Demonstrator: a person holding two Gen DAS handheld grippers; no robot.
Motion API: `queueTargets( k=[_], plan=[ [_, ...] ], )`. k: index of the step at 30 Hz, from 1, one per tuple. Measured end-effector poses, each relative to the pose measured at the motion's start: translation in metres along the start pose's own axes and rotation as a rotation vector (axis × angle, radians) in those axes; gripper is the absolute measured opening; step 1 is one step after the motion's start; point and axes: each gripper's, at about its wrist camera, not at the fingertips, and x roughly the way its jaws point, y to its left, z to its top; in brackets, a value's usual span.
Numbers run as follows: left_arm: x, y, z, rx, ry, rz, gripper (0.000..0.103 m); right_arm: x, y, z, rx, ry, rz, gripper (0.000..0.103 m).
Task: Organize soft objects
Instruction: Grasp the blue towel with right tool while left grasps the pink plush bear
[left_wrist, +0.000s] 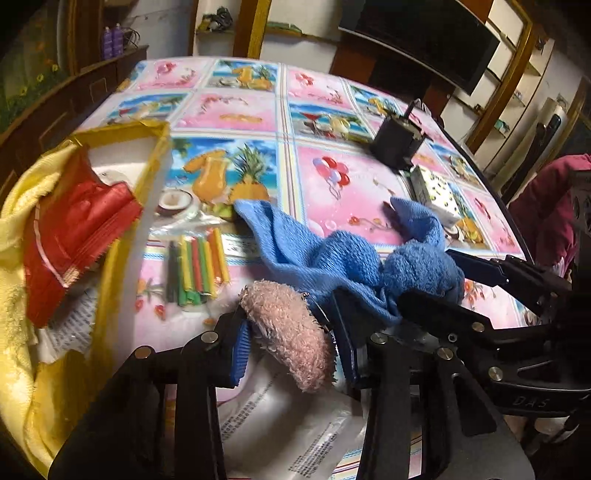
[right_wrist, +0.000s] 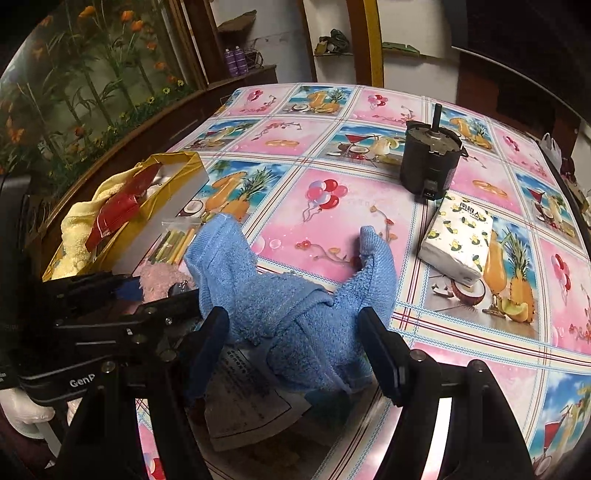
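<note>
A pink fuzzy pouch (left_wrist: 288, 328) sits between the fingers of my left gripper (left_wrist: 291, 343), which is closed on it just above the table. It shows partly in the right wrist view (right_wrist: 159, 282). A crumpled blue towel (left_wrist: 351, 258) (right_wrist: 291, 306) lies on the table between the fingers of my right gripper (right_wrist: 299, 350), which are wide apart around it. In the left wrist view the right gripper (left_wrist: 443, 288) reaches in from the right at the towel. A yellow box (left_wrist: 122, 133) (right_wrist: 177, 162) at the left holds a yellow towel (left_wrist: 22, 236) (right_wrist: 81, 218) and a red packet (left_wrist: 74, 236) (right_wrist: 118, 206).
A bag of coloured sticks (left_wrist: 195, 269) (right_wrist: 173, 240) lies beside the box. A black motor (left_wrist: 399, 140) (right_wrist: 432, 158) and a tissue pack (left_wrist: 436, 192) (right_wrist: 458, 240) stand at the right. A printed plastic sheet (left_wrist: 295, 424) (right_wrist: 251, 402) lies under the grippers.
</note>
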Motion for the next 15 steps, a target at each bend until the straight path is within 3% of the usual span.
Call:
queueTargets(
  k=[8, 9, 10, 15],
  plan=[
    [-0.018, -0.003, -0.007, 0.038, -0.063, 0.032, 0.036, 0.010, 0.007, 0.002, -0.027, 0.010, -0.019, 0.071],
    [-0.020, -0.002, -0.009, 0.037, -0.065, 0.032, 0.036, 0.010, 0.007, 0.002, -0.024, 0.010, -0.018, 0.058],
    [-0.022, -0.003, -0.010, 0.041, -0.070, 0.039, 0.036, 0.010, 0.005, 0.002, -0.015, 0.014, -0.001, 0.053],
    [-0.039, -0.003, -0.014, 0.040, -0.105, 0.046, 0.036, -0.004, 0.001, 0.004, 0.044, -0.028, 0.036, 0.050]
  ],
)
